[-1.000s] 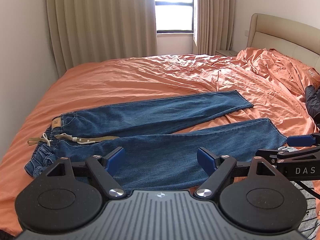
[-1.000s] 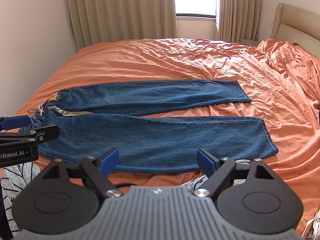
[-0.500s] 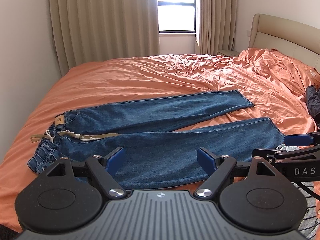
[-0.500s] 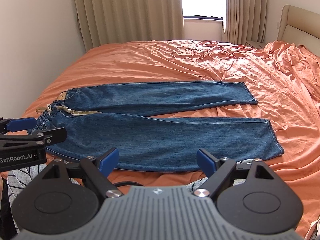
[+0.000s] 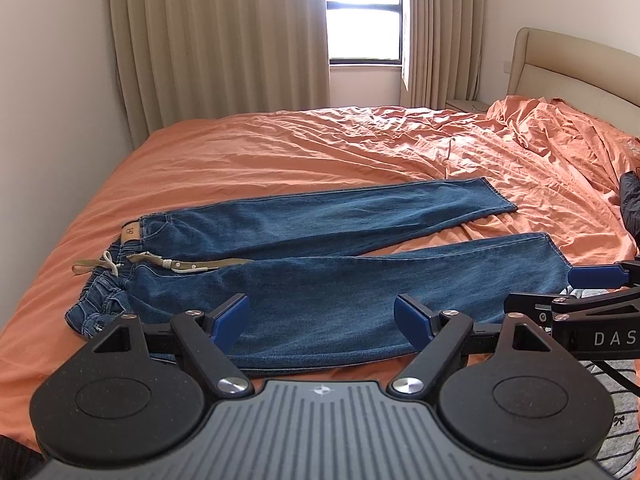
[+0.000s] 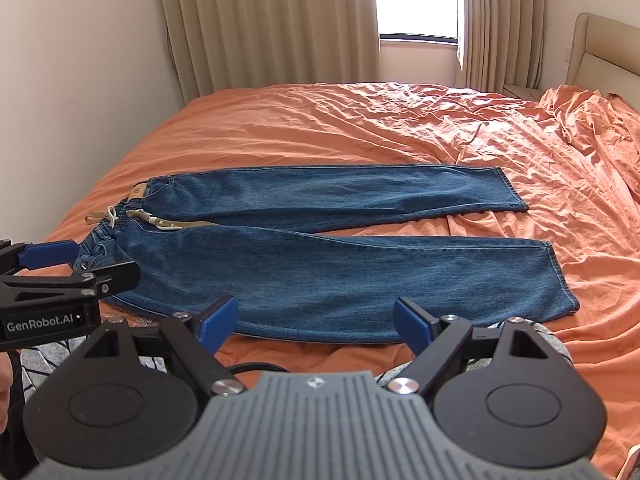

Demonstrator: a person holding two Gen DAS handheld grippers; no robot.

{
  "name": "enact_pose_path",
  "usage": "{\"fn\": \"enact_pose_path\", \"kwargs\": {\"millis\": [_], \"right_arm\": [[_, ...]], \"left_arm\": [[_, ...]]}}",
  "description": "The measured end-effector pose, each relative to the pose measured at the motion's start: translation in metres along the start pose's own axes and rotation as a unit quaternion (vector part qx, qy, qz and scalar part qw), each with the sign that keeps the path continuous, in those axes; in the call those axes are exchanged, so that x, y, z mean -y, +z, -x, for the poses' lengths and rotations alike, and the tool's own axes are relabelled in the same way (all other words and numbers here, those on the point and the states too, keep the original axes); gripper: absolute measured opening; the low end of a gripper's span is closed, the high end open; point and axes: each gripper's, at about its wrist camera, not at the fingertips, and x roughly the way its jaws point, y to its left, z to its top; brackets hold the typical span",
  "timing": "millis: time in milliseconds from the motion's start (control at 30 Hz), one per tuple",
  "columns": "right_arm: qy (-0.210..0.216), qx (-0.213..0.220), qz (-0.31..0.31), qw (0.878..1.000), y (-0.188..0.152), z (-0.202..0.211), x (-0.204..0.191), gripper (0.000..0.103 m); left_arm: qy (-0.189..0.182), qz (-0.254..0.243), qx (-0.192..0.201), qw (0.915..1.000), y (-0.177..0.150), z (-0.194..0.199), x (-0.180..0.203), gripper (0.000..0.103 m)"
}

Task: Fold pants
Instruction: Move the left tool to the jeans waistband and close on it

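Note:
Blue jeans (image 5: 320, 264) lie flat on the orange bed (image 5: 320, 148), waistband to the left, both legs spread out to the right; they also show in the right wrist view (image 6: 320, 264). A tan drawstring (image 5: 192, 266) lies across the waist. My left gripper (image 5: 322, 314) is open and empty, above the near edge of the near leg. My right gripper (image 6: 316, 314) is open and empty, above the near leg's lower edge. Each gripper shows at the other view's edge, the right one (image 5: 592, 276) and the left one (image 6: 48, 256).
The beige headboard (image 5: 568, 64) stands at the right and curtains (image 5: 216, 40) with a window at the back. The sheet is bunched near the headboard. A dark garment (image 5: 630, 204) lies at the right edge. A wall runs along the bed's left side.
Both views have shifted slightly, so the jeans sit a little further right and further off in the frames. The jeans have not moved and both grippers stay open.

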Motion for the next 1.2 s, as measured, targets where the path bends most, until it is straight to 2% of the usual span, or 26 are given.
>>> {"fn": "enact_pose_path", "kwargs": {"millis": [133, 200, 333, 400, 533, 567, 633, 733, 800, 967, 1067, 1200], "right_arm": [[0.007, 0.014, 0.011, 1.0, -0.001, -0.007, -0.002, 0.081], [0.024, 0.027, 0.018, 0.999, -0.003, -0.014, -0.002, 0.081], [0.062, 0.043, 0.027, 0.997, -0.003, -0.034, 0.001, 0.081], [0.065, 0.054, 0.034, 0.996, -0.001, -0.048, 0.003, 0.081], [0.029, 0.06, 0.034, 0.997, 0.009, -0.077, 0.005, 0.081], [0.022, 0.055, 0.031, 0.998, 0.013, -0.086, 0.006, 0.081], [0.029, 0.046, 0.021, 0.998, 0.021, -0.103, 0.009, 0.08], [0.033, 0.032, 0.016, 0.999, 0.031, -0.129, 0.008, 0.068], [0.033, 0.024, 0.017, 0.999, 0.035, -0.147, 0.005, 0.052], [0.027, -0.008, 0.037, 0.999, 0.04, -0.203, -0.007, 0.038], [0.019, -0.027, 0.053, 0.998, 0.04, -0.235, -0.014, 0.037], [0.011, -0.053, 0.058, 0.997, 0.04, -0.263, -0.022, 0.038]], "left_arm": [[0.003, 0.0, 0.001, 1.0, 0.0, -0.005, -0.004, 0.096], [0.002, 0.002, 0.006, 1.0, 0.001, -0.009, -0.01, 0.095], [-0.009, 0.007, 0.009, 0.9999, 0.004, -0.023, -0.032, 0.082], [-0.012, 0.008, 0.006, 0.9999, 0.006, -0.029, -0.045, 0.079], [-0.001, 0.01, -0.002, 0.9999, 0.014, -0.041, -0.083, 0.065], [0.015, 0.015, -0.005, 0.9998, 0.016, -0.044, -0.095, 0.064], [0.021, 0.022, -0.006, 0.9995, 0.021, -0.05, -0.123, 0.06], [0.031, 0.034, -0.019, 0.9988, 0.029, -0.063, -0.171, 0.049], [0.042, 0.046, -0.027, 0.9977, 0.034, -0.072, -0.205, 0.047], [0.049, 0.113, -0.04, 0.9916, 0.037, -0.107, -0.296, 0.046], [0.04, 0.139, -0.063, 0.9874, 0.03, -0.141, -0.338, 0.053], [0.021, 0.162, -0.104, 0.9811, 0.012, -0.193, -0.371, 0.056]]}}
